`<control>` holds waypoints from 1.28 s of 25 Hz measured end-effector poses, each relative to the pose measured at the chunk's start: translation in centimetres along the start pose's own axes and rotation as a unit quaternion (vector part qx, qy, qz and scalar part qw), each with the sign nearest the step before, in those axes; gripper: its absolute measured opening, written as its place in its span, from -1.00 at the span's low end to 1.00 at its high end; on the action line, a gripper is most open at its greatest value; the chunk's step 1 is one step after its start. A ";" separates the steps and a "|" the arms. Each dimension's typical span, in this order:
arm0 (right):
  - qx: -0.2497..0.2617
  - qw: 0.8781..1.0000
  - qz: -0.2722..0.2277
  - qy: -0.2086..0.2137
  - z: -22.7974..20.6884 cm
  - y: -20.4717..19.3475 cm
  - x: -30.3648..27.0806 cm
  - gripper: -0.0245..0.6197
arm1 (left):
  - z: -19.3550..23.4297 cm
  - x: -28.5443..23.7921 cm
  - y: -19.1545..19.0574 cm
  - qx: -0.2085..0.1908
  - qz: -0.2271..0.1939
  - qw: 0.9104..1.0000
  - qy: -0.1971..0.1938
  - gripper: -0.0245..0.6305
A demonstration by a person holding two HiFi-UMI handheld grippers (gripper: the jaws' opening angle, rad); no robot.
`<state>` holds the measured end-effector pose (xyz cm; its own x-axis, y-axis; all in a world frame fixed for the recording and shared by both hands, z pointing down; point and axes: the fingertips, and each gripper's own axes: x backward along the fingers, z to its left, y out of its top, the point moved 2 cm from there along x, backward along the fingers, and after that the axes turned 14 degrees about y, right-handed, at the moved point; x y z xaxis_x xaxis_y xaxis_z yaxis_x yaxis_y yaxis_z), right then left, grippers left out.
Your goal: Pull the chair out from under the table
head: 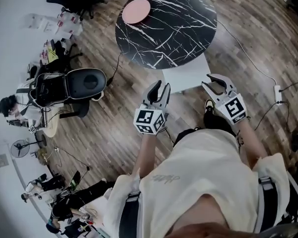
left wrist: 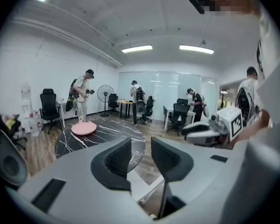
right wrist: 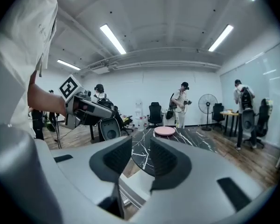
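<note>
Reaching for the chair, both tongs empty

We hold the left tongs (head: pixel 160 88) and right tongs (head: pixel 214 85) released, jaws apart with nothing between them, just short of the white chair (head: pixel 185 75), whose seat sits half tucked beneath the round black surface (head: pixel 188 29). We judge it best to close on the near seat edge with both (one on either side), then draw straight back, low and even, so it neither twists nor tips.
</note>
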<state>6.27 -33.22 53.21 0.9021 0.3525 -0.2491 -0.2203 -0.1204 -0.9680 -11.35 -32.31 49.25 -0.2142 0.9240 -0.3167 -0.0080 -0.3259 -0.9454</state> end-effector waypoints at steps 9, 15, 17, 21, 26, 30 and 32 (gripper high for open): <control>0.008 0.998 0.021 0.064 -1.8 0.0 -3.9 -0.52 | 3.0 -0.7 0.3 0.034 -0.002 0.999 0.032 -0.49; -0.008 0.988 0.057 0.144 -0.6 0.3 -6.5 -0.52 | 3.5 -2.0 -3.8 -0.087 0.069 0.994 0.006 -0.49; 0.003 0.982 0.089 0.166 0.0 -0.2 -7.7 -0.52 | 2.9 -2.8 -5.6 -0.133 0.109 0.984 -0.036 -0.49; -0.004 0.969 0.135 0.209 1.7 -1.2 -9.7 -0.52 | 1.6 -4.1 -8.6 -0.199 0.168 0.959 -0.112 -0.49; 0.033 0.944 0.214 0.248 2.8 -3.3 -11.6 -0.51 | 0.5 -4.9 -12.1 -0.296 0.234 0.905 -0.197 -0.49; 0.073 0.911 0.283 0.291 4.9 -6.2 -12.8 -0.50 | -0.1 -4.9 -15.0 -0.345 0.268 0.868 -0.237 -0.49; 0.088 0.895 0.314 0.303 5.5 -7.8 -13.6 -0.50 | -0.3 -4.9 -16.2 -0.356 0.282 0.854 -0.253 -0.49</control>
<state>-6.31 -31.95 63.93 0.6039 -0.3081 -0.7351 -0.7616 0.0490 -0.6462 -9.88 -31.49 66.12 -0.3844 0.3969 -0.8335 0.7933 -0.3197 -0.5181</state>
